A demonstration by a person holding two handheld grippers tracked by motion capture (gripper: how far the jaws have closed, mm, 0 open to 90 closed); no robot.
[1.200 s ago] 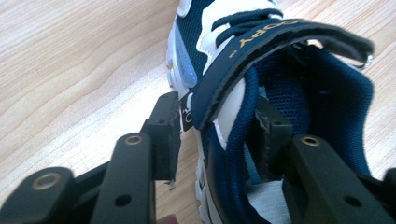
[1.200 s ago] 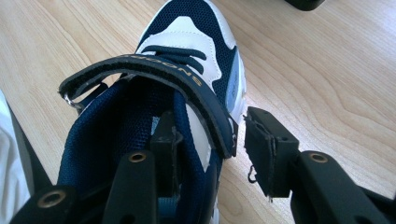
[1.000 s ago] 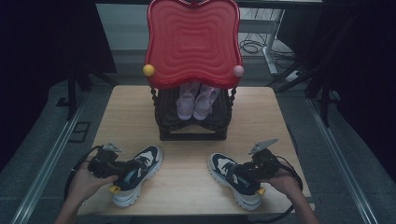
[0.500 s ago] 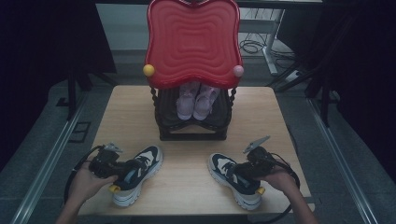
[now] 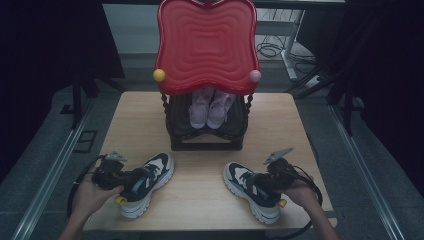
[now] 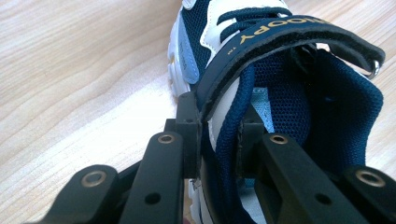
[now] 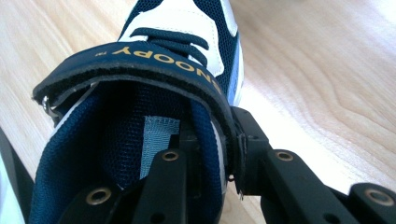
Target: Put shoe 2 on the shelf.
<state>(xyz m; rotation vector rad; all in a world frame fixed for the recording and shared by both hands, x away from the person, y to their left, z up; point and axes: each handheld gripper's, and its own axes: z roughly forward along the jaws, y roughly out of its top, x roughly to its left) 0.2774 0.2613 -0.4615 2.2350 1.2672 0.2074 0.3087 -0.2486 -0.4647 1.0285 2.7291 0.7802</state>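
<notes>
High view showed each hand-held gripper (image 5: 131,181) (image 5: 261,186) clamped on its sneaker's (image 5: 145,182) (image 5: 250,190) collar wall, having just closed, toes toward twelve o'clock.

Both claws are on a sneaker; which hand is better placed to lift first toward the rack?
Neither clearly. Left claw pinches the left sneaker collar; right claw pinches the right sneaker likewise, equally far from the rack.
</notes>
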